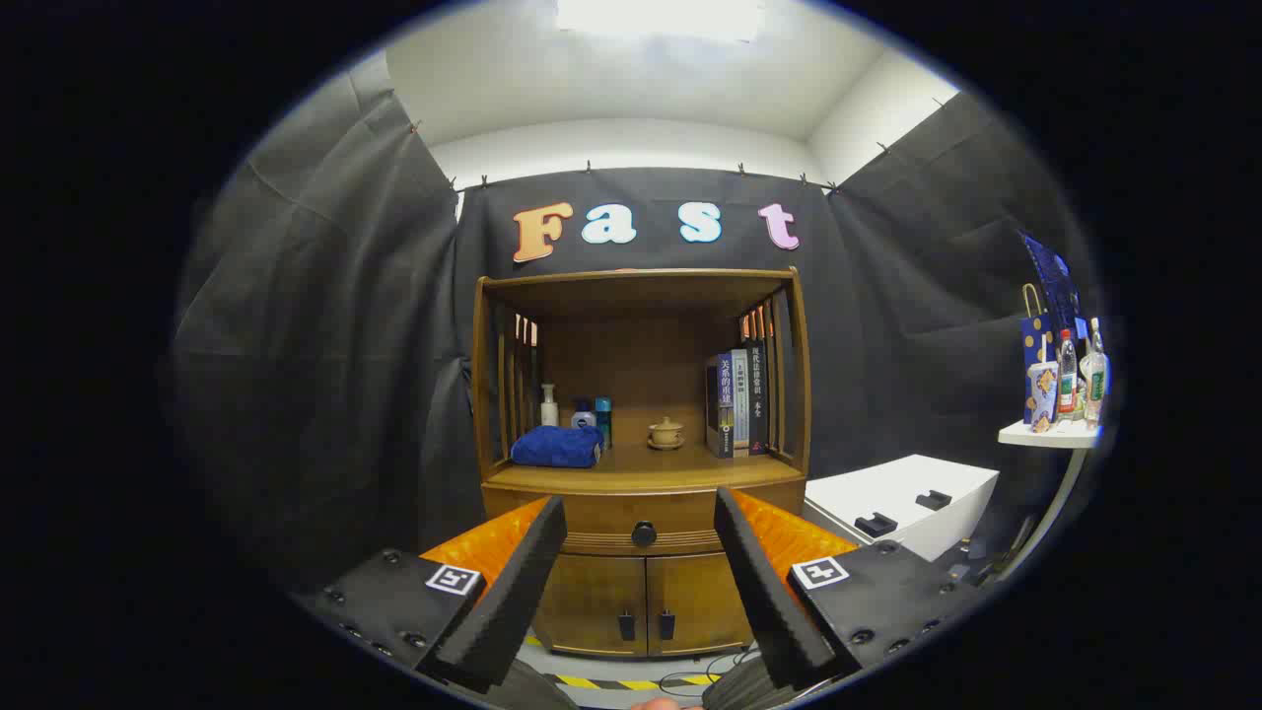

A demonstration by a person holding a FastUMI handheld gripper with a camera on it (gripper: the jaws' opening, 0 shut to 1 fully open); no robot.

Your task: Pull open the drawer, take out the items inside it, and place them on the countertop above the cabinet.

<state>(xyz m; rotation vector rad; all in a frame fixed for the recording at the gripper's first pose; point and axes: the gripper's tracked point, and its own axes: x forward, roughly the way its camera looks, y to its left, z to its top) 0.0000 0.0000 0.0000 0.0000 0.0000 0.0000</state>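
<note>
The wooden cabinet stands against the black cloth wall, and everything else is easiest placed from it. Its drawer sits shut just under the open shelf, a dark round knob at its middle, and below the drawer are two closed doors with small dark handles. The tongs hang in front of the cabinet, well apart from it, spread wide with nothing held; the knob shows in the gap between the two fingers, a little above their midline. On the surface above the drawer, at the cabinet's left side, lies a folded blue towel, with a white pump bottle and a teal bottle just behind it. Near the middle rests a small lidded teacup on a saucer, and at the right side a row of books stands upright against the slatted wall. What the drawer holds cannot be seen. To the right of the cabinet is a white box, and beyond that a small white side table carrying bottles and a blue gift bag. Yellow-and-black tape marks the floor before the cabinet's foot.
</note>
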